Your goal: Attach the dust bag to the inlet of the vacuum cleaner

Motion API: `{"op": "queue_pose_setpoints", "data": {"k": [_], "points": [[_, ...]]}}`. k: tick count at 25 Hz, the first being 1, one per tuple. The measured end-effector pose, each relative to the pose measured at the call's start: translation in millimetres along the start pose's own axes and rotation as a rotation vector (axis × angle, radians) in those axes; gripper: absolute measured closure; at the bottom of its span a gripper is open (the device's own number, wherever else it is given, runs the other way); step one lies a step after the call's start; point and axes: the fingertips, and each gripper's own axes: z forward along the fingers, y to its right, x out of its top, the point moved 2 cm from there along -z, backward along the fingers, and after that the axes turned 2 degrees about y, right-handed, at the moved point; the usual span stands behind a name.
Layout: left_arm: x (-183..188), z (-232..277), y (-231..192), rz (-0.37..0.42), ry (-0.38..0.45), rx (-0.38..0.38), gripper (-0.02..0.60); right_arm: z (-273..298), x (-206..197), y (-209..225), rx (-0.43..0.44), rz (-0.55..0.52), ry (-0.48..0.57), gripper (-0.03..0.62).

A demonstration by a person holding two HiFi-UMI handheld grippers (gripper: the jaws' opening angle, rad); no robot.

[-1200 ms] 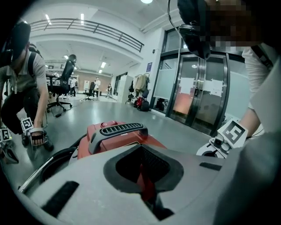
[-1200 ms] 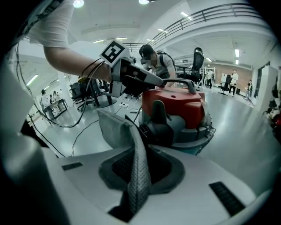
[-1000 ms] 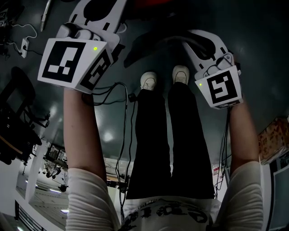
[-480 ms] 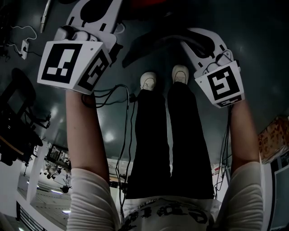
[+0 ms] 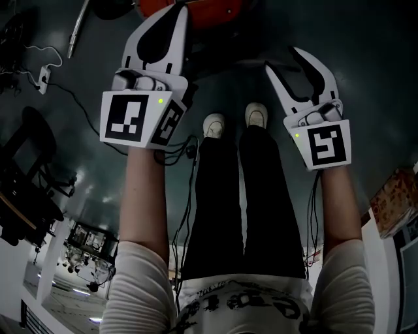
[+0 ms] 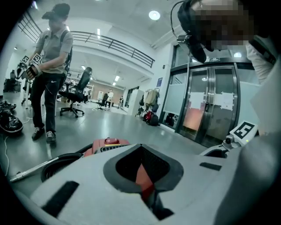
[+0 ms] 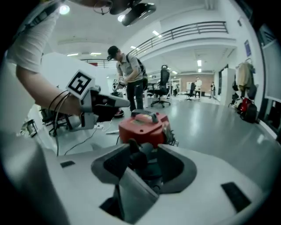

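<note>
The dark floor (image 5: 366, 39) fills the head view. The red vacuum cleaner (image 5: 196, 6) sits at top centre, cut off by the upper edge, with more of it showing than a second ago. Both your grippers have moved up the frame, towards the machine. Your left gripper (image 5: 179, 13), upper left, has its jaws together as before, and nothing can be seen between them. The real change is in your right gripper (image 5: 279, 56), upper right. Its jaws were closed a moment ago and are now opening into a wide V, with only floor showing between them. That looks like a release, so the bag step may be finished or close to it.

The dust bag (image 7: 138, 160) is hard to confirm. In the right gripper view a dark lump sits at centre, just in front of the vacuum cleaner, and is probably the bag. You cannot tell whether it is seated on the inlet, which no view shows plainly. A grey flap (image 7: 134, 197) below it is too blurred to identify. In the left gripper view only a red sliver shows through the slit between the jaws.
</note>
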Motion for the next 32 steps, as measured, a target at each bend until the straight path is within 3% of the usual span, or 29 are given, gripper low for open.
{"op": "queue_pose_setpoints", "data": {"k": [5, 9, 12, 20, 25, 32], "points": [[79.0, -42.8, 25.0, -0.007, 0.07, -0.008, 0.58, -40.4, 80.6, 11.0, -0.084, 0.091, 0.087, 0.417], [162.8, -92.5, 48.8, -0.003, 0.116, -0.006, 0.58, -95.6, 158.2, 11.6, -0.22, 0.115, 0.144, 0.553], [232.4, -135.2, 65.3, 0.012, 0.157, -0.006, 0.58, -145.7, 224.9, 4.3, -0.272, 0.134, 0.223, 0.587], [393.4, -271.9, 119.3, 0.106, 0.288, 0.025, 0.58, -282.2, 371.5, -78.5, -0.349, 0.126, 0.37, 0.591], [426.7, -340.8, 139.7, 0.105, 0.321, 0.009, 0.58, -342.8, 416.9, -129.4, -0.37, 0.11, 0.446, 0.591], [419.8, -411.2, 162.1, 0.156, 0.346, 0.006, 0.58, -384.8, 417.6, -180.5, -0.374, 0.126, 0.499, 0.591]]}}
